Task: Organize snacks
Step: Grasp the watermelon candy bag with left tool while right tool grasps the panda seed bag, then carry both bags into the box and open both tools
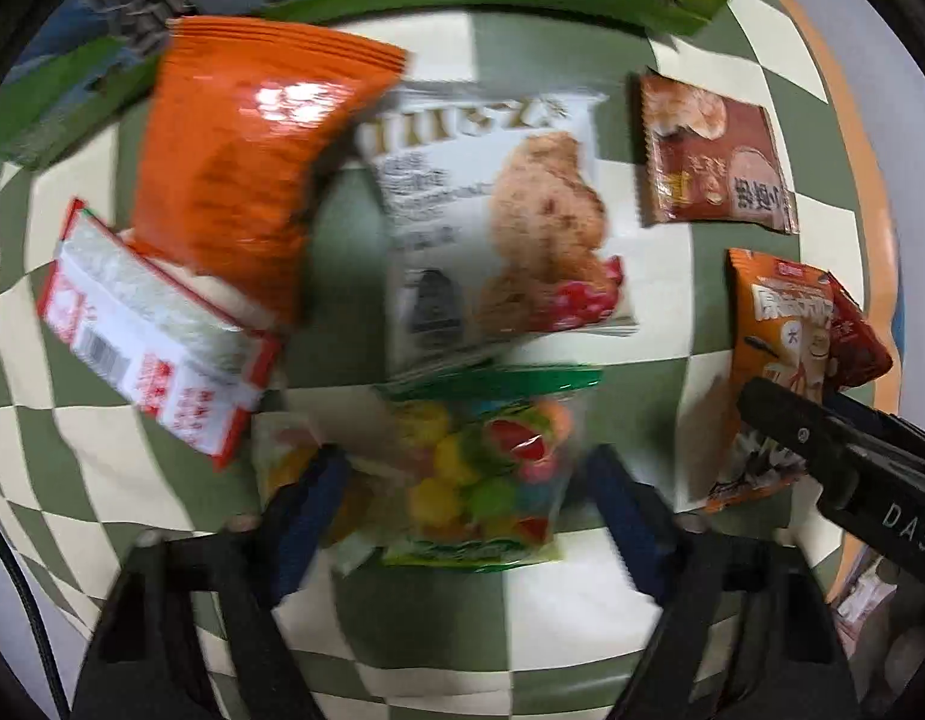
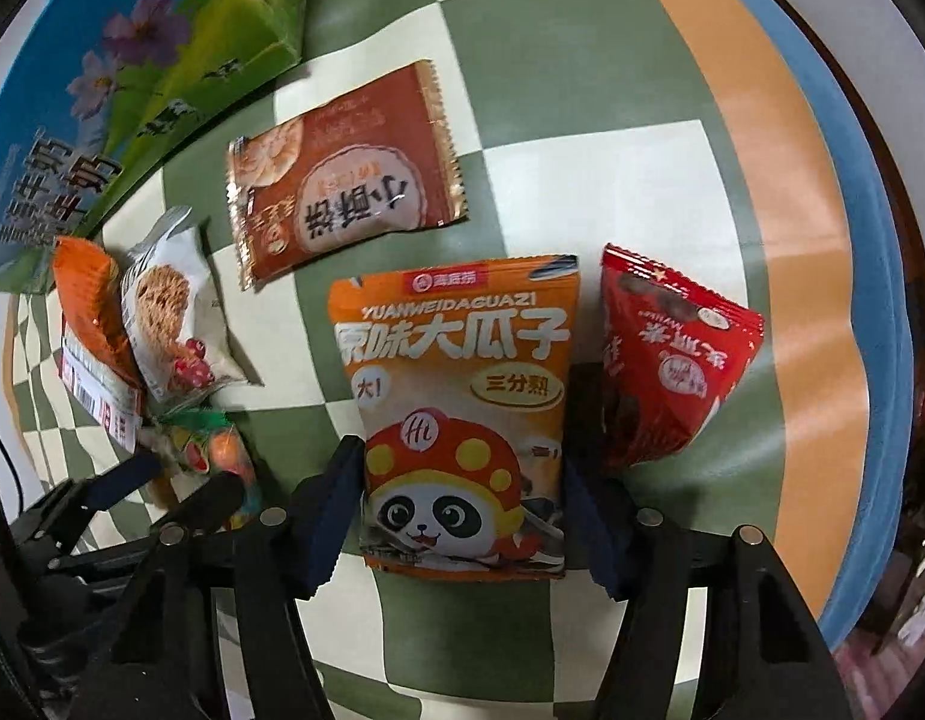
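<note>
On the checkered cloth (image 2: 582, 192), the right gripper (image 2: 462, 516) clamps the seed packet (image 2: 456, 396); the left gripper (image 1: 468, 498) straddles the candy bag (image 1: 480, 468), contact unclear.

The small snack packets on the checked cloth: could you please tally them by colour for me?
Orange packets: 2
White packet: 1
Red-and-white packet: 1
Brown packet: 1
Red packet: 1
Clear bag of coloured sweets: 1
Total: 7
</note>
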